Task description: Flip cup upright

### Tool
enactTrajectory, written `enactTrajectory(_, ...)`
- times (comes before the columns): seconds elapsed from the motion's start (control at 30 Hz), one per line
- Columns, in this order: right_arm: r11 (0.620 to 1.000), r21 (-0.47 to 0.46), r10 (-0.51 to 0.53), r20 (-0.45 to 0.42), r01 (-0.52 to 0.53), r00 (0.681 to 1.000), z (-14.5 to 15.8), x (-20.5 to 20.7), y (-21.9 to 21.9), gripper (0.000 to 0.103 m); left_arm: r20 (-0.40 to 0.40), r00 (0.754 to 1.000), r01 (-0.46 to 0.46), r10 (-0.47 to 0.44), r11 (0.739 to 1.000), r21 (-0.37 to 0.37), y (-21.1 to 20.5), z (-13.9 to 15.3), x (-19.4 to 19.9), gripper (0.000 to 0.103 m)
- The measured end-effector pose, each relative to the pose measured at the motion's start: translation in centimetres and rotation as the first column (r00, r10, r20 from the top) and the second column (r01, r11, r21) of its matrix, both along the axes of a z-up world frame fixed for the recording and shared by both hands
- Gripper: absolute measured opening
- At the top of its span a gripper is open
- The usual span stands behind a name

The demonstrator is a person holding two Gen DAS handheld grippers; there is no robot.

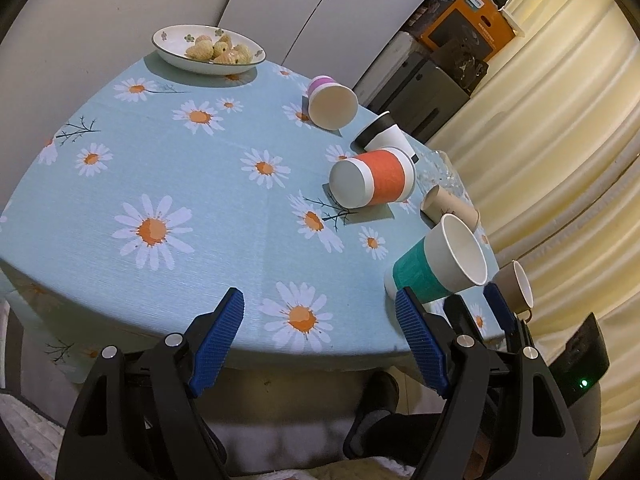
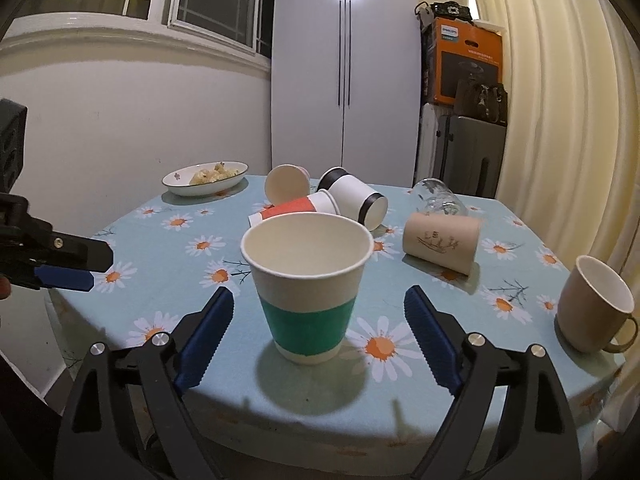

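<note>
A white paper cup with a green band (image 2: 306, 292) stands upright near the table's front edge, between the open fingers of my right gripper (image 2: 319, 336), not touched by either pad. It also shows in the left wrist view (image 1: 436, 264). My left gripper (image 1: 320, 332) is open and empty over the front edge, left of the cup. Further back, an orange-banded cup (image 1: 372, 178), a black-banded cup (image 1: 384, 134), a purple-banded cup (image 1: 332, 100) and a beige cup with a ship drawing (image 2: 442, 242) lie on their sides.
A beige mug (image 2: 592, 304) stands upright at the right edge. A clear glass (image 2: 438, 198) lies on its side at the back right. A plate of pastries (image 2: 206, 178) sits at the back left. The round table (image 1: 120, 160) has a daisy cloth. Curtains hang on the right.
</note>
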State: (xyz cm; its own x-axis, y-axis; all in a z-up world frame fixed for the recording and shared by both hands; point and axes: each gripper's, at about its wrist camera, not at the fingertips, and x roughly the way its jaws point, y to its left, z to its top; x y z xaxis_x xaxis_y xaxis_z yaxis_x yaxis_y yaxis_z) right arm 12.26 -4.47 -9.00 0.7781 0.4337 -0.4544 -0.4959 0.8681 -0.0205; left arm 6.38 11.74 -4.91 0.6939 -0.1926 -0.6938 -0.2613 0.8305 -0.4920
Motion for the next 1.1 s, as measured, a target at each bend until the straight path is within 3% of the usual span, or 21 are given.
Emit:
enactTrajectory(0.4, 0.999, 0.042, 0.028, 0.003, -0.028, 1.0, 3.1, -3.4, -2.9, 0.096, 0.064, 0.998, -0.009, 0.002, 0.994, 0.108, -1.5, 1.5, -1.4, 0.076)
enactTrajectory(0.5, 0.998, 0.045, 0.042, 0.006, -0.042, 0.999, 4.1, -4.2, -3.8, 0.097, 0.087, 0.996, -0.002, -0.009, 0.993, 0.12, -2.1, 1.8, -2.0, 0.087)
enactTrajectory(0.73, 0.998, 0.043, 0.053, -0.015, -0.053, 0.998, 6.0, -4.8, -6.2, 0.098, 0.148, 0.988, 0.025, -0.049, 0.987, 0.159, -4.3, 2.6, -4.2, 0.088)
enactTrajectory(0.83, 0.997, 0.048, 0.057, -0.028, -0.055, 0.998, 6.5, -5.0, -7.2, 0.098, 0.168, 0.983, 0.039, -0.073, 0.98, 0.196, -5.8, 2.9, -5.1, 0.093)
enactTrajectory(1.1, 0.997, 0.057, 0.065, -0.105, -0.06, 0.992, 6.9, -4.7, -8.7, 0.098, 0.163, 0.977, 0.082, -0.134, 0.953, 0.292, -8.7, 3.0, -6.1, 0.094)
